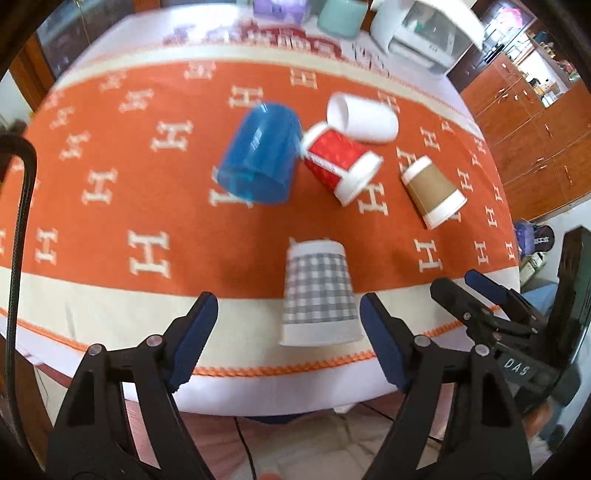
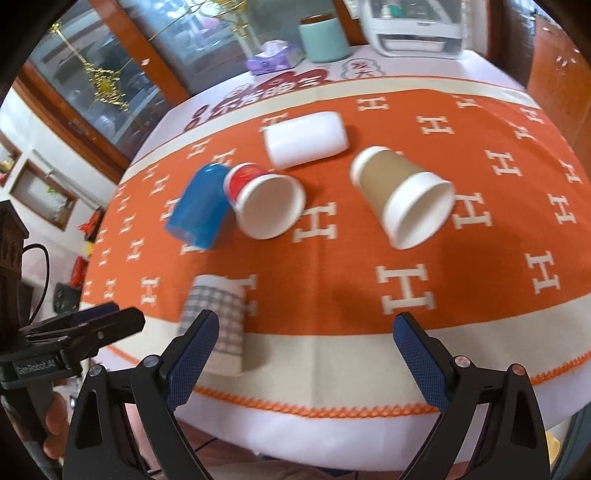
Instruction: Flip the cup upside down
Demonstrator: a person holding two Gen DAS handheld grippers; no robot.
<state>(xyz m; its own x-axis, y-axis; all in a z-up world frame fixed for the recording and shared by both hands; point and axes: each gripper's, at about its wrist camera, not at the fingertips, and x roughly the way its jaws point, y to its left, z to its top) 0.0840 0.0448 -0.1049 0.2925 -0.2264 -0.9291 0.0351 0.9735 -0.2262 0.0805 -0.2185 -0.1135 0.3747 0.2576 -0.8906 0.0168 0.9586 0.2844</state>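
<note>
A grey checked paper cup stands upside down near the table's front edge; it also shows in the right wrist view. A blue plastic cup stands upside down further back. A red cup, a white cup and a brown cup lie on their sides. My left gripper is open and empty, its jaws either side of the checked cup and nearer. My right gripper is open and empty at the table's front edge.
An orange cloth with white H marks covers the table. At the back stand a mint canister, a purple tissue box and a white appliance. Wooden cabinets stand to the right.
</note>
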